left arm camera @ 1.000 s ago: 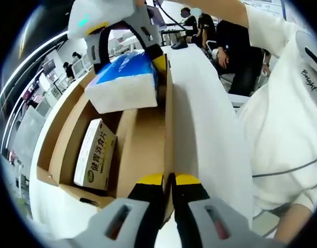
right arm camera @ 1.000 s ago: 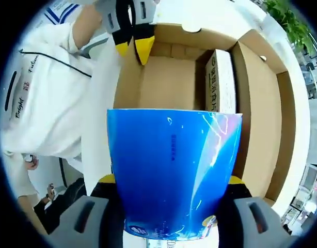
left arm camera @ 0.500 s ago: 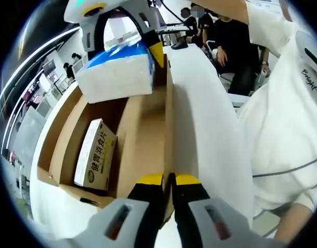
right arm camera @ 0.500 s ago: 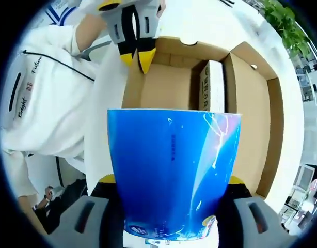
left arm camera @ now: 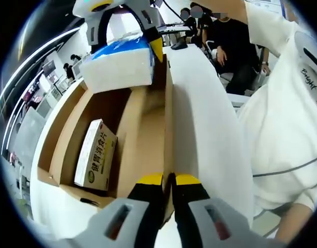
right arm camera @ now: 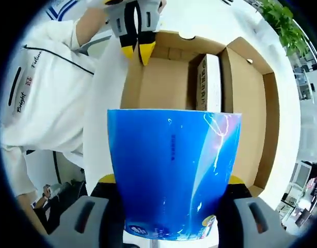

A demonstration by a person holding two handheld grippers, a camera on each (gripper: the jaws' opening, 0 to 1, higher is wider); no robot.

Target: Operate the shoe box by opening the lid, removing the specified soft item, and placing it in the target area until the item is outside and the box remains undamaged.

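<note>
Right gripper point(right arm camera: 171, 181) clamps blue tissue pack point(right arm camera: 171, 170), held above open cardboard box point(left arm camera: 143, 134). Left gripper point(left arm camera: 169, 181) pinches upright box wall, jaws narrow. Small carton point(left arm camera: 95, 155) lies inside. White table point(left arm camera: 210, 134); people seated behind.

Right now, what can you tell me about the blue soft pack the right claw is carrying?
The blue soft pack is a squashy block in glossy blue film with small print and a white underside. The right claw is shut on it, jaws pressing two opposite sides, holding it in the air over the far end of the open cardboard box, touching nothing else. A small white carton remains inside the box.
</note>
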